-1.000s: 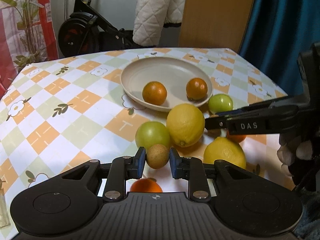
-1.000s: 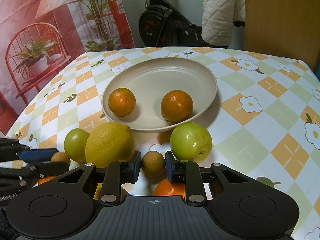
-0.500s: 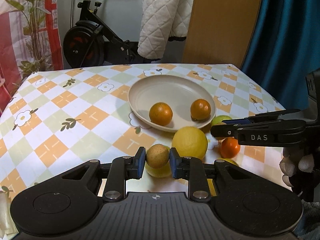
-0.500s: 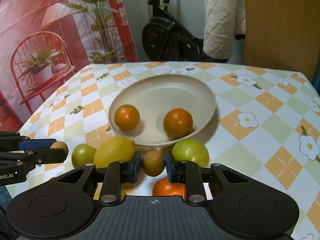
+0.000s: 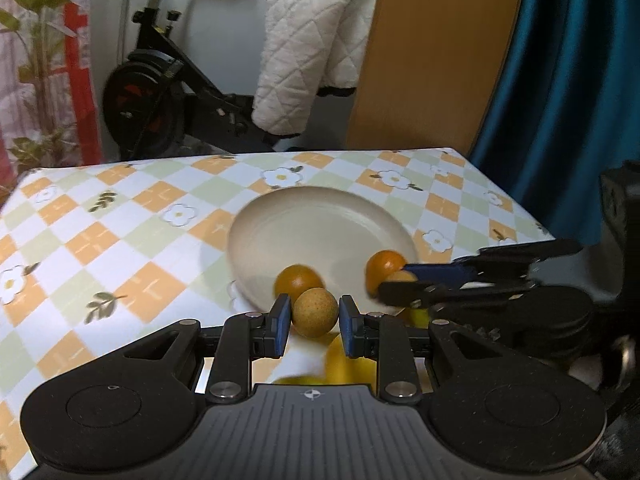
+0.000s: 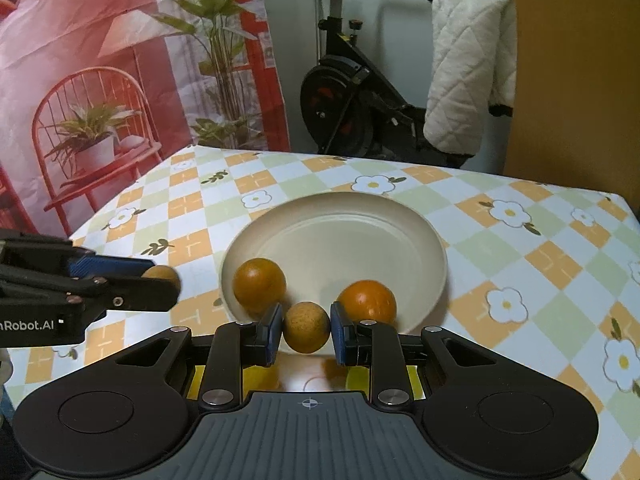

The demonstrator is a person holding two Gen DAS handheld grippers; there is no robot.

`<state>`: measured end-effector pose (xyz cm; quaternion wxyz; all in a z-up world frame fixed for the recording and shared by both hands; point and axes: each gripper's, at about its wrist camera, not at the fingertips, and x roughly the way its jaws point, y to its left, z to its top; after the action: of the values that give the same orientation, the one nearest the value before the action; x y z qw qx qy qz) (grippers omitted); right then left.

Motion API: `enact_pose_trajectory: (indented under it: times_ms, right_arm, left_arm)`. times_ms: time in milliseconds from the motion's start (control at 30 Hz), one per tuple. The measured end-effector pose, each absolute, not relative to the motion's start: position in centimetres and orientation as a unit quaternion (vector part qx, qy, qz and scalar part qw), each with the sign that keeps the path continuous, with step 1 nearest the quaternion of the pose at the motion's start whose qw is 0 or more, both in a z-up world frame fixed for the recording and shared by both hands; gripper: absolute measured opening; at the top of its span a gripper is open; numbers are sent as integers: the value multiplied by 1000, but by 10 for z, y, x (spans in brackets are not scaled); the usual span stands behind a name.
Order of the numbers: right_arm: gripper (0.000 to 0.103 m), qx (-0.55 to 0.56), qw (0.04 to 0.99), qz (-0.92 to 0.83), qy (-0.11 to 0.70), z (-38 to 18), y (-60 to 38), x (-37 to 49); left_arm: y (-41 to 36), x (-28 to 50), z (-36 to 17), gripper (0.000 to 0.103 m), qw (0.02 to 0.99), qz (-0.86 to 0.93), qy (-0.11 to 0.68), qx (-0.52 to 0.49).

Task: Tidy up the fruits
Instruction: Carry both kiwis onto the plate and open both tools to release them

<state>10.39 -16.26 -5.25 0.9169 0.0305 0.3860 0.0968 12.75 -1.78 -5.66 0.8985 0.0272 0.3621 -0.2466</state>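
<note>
My left gripper (image 5: 314,320) is shut on a small brown round fruit (image 5: 314,312), held above the table near the front rim of the beige plate (image 5: 320,220). My right gripper (image 6: 306,330) is shut on a second small brown fruit (image 6: 306,328), also raised before the plate (image 6: 340,224). Two oranges (image 6: 259,285) (image 6: 368,300) lie in the plate's near half. Each gripper shows in the other's view: the right one (image 5: 396,284) and the left one (image 6: 160,280), both holding their fruit. Yellow fruit (image 5: 348,364) lies blurred below the fingers.
The table has a checked orange, green and white flowered cloth (image 5: 120,240). An exercise bike (image 5: 160,92) with a white quilted jacket (image 5: 316,48), a wooden panel (image 5: 436,52) and a blue curtain (image 5: 568,80) stand behind the table. A red backdrop (image 6: 100,60) is at the left.
Both grippers have lifted their small brown fruits off the table and risen, moving toward the plate. The lemons and green fruits have dropped out of sight below the fingers.
</note>
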Motion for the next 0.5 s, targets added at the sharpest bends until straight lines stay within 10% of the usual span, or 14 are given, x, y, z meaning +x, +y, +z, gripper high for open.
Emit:
enact_pose_trajectory:
  times_ms: [500]
  right_arm:
    - [23, 22, 907, 92, 411, -75, -171, 125]
  left_arm:
    - [-42, 175, -78, 27, 876, -260, 407, 12]
